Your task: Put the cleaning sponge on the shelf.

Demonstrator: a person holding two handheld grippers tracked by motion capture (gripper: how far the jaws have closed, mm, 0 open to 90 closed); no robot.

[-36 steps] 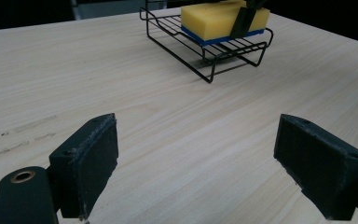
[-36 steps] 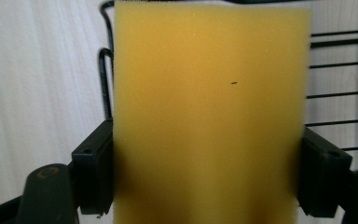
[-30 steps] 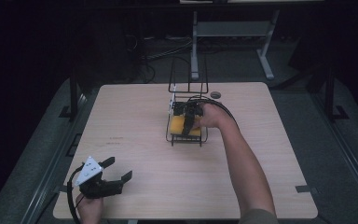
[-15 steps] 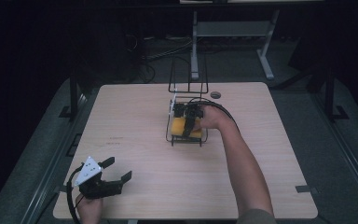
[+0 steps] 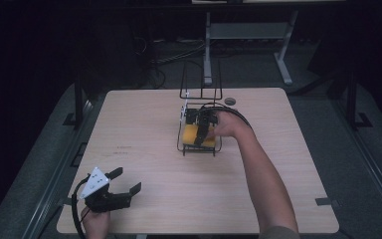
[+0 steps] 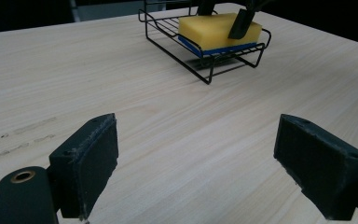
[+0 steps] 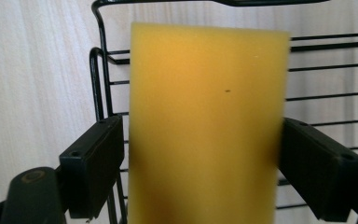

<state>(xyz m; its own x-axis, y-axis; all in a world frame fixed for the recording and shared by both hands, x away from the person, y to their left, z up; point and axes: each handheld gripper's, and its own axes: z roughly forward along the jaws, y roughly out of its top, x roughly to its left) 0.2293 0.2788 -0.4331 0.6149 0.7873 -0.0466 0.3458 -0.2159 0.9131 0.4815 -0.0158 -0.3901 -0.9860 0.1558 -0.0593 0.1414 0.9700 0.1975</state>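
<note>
A yellow sponge with a blue underside [image 5: 191,134] [image 6: 214,30] lies flat in a black wire rack [image 5: 183,148] [image 6: 206,71] at the table's middle. My right gripper [image 5: 198,133] [image 7: 203,172] reaches down into the rack. It is open, one jaw on each long side of the sponge [image 7: 205,130], close to it without squeezing it. My left gripper [image 5: 127,180] [image 6: 196,158] rests at the front left corner, open with only bare wood between its jaws, and points toward the rack.
The rack's tall wire loop [image 5: 201,79] stands up at its far end. A small dark round disc [image 5: 230,101] lies near the table's far edge. Light wood table [image 5: 288,164]; dark floor and a metal stand [image 5: 208,50] behind.
My right hand has eased slightly toward me over the sponge. The left gripper has not moved.
</note>
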